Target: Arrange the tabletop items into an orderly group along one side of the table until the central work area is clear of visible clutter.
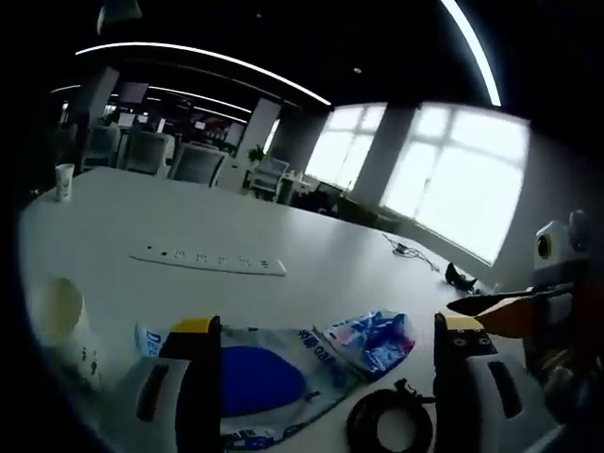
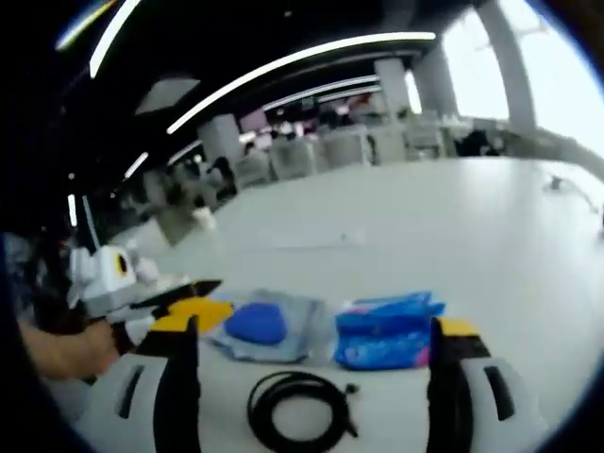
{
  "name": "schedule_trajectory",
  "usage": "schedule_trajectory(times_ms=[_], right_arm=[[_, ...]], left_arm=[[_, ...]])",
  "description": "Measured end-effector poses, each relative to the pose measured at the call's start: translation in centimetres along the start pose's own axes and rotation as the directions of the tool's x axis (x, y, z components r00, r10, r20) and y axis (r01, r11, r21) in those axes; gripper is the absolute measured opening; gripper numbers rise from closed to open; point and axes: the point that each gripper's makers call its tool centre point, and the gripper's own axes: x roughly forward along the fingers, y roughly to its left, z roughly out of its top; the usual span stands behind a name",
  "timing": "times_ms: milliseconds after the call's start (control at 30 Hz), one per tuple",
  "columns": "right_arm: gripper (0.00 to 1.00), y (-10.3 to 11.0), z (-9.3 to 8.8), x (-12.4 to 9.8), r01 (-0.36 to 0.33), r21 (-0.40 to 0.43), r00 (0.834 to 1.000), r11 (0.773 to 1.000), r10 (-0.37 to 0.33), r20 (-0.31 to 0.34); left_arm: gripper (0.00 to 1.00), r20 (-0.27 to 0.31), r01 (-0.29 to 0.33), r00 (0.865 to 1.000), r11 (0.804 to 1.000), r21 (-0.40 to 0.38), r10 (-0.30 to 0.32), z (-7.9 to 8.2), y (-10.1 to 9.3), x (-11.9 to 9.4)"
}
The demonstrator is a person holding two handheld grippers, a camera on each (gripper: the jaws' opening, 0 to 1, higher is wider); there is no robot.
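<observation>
Hovering low over the white table, both grippers are held wide open, nothing grasped. Left to right in the right gripper view: the left gripper, a clear pouch with blue contents, a coiled black cable, a blue packet.

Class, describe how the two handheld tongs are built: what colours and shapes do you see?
Each pair of tongs, the left tongs and the right tongs, has two broad grey jaws with dark slots, black inner faces and yellow tips. Seen from across, the body is white with a yellow-ringed round part.
</observation>
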Motion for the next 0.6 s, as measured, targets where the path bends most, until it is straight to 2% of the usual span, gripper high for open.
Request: schedule_trajectory(times_ms=[67, 100, 167, 500, 600], right_arm=[[1.00, 0.4, -0.4, -0.3, 0.002, -0.027, 1.000, 1.000, -0.003, -0.023], [1.00, 0.4, -0.7, -0.7, 0.016, -0.095, 0.999, 0.995, -0.020, -0.043], [1.00, 1.2, -1.3, -1.2, 0.012, -0.137, 0.997, 0.990, -0.022, -0.070], [1.00, 4.2, -2.2, -3.1, -0.053, -0.110, 0.996, 0.993, 0.044, -0.080], [1.00, 4.8, -2.4, -3.4, -0.066, -0.103, 0.995, 0.993, 0.058, -0.075]], left_arm=[[0.98, 0.015, 0.009, 1.000, 1.000, -0.008, -0.009, 0.4, -0.1, -0.6], [0.98, 0.011, 0.011, 1.000, 1.000, -0.009, -0.011, 0.4, -0.2, -0.7], [1.00, 0.002, 0.018, 1.000, 1.000, 0.005, -0.018, 0.4, -0.4, -1.1], [1.00, 0.000, 0.039, 0.999, 0.998, 0.055, -0.040, 1.8, -0.4, -4.3], [1.00, 0.008, 0.027, 1.000, 0.998, 0.058, -0.027, 2.4, 0.0, -5.3]])
